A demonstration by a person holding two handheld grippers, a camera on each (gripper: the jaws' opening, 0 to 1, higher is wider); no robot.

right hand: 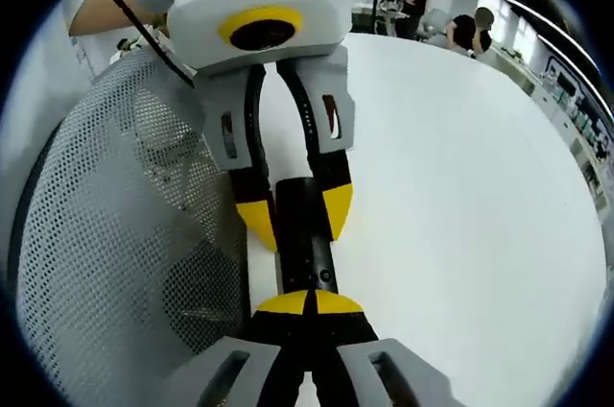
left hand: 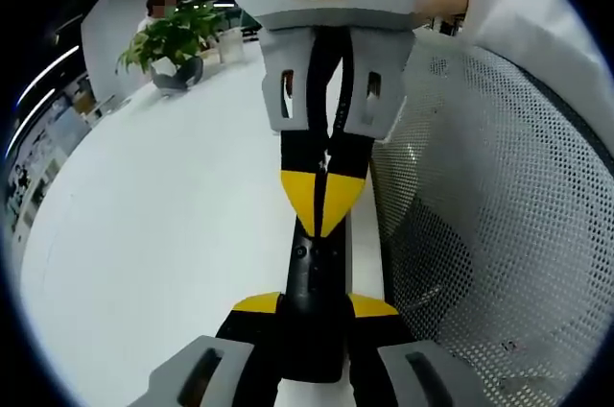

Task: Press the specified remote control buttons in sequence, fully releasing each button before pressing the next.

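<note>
Yellow-tipped jaws of the left gripper (left hand: 312,303) clamp the near end of the black remote control (left hand: 317,282), low centre in frame. Right gripper (right hand: 309,303), jaws pinched together with nothing between, bears tip-down on a button. Best lift straight off, fully clear, before the next press. Upper left, a plant pot (left hand: 177,74) holds a leafy plant.

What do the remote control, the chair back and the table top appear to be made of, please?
Remote control: looks like black plastic, slightly glossy, with small moulded buttons. Chair back: pale woven mesh, judging by its regular holes; probably synthetic. Table top: smooth plain white surface, perhaps laminate; cannot tell for sure.
</note>
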